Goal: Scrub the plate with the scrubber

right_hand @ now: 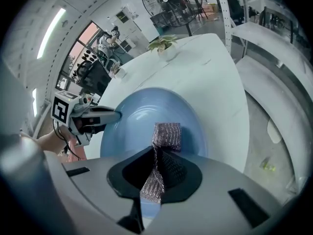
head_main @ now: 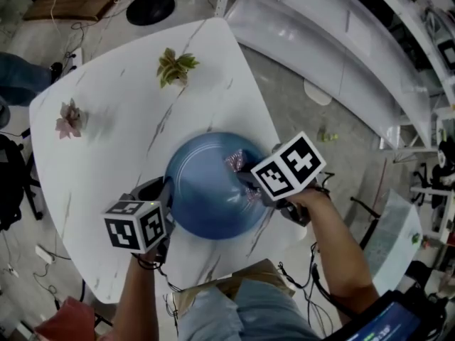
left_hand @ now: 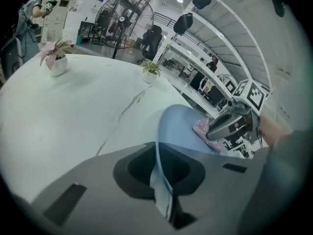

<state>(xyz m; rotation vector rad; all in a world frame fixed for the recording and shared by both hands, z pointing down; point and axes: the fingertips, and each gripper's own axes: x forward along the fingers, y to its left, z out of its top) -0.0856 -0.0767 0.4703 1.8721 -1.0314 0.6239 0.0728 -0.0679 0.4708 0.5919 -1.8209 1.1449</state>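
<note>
A blue plate (head_main: 206, 190) lies on the white marbled table (head_main: 128, 119) near its front edge. My left gripper (head_main: 165, 197) is shut on the plate's left rim (left_hand: 159, 180). A silvery pink mesh scrubber (right_hand: 164, 146) is pinched in my right gripper (head_main: 250, 183), which is shut on it. The scrubber (head_main: 236, 163) rests on the right side of the plate's inner face (right_hand: 142, 111). From the left gripper view the scrubber (left_hand: 201, 128) shows under the right gripper's jaws (left_hand: 227, 125).
Two small potted plants stand on the table: a green one (head_main: 175, 67) at the back and a pink one (head_main: 69, 118) at the left. White shelving (head_main: 341, 41) runs along the right. The table's right edge (head_main: 274, 126) is close to the plate.
</note>
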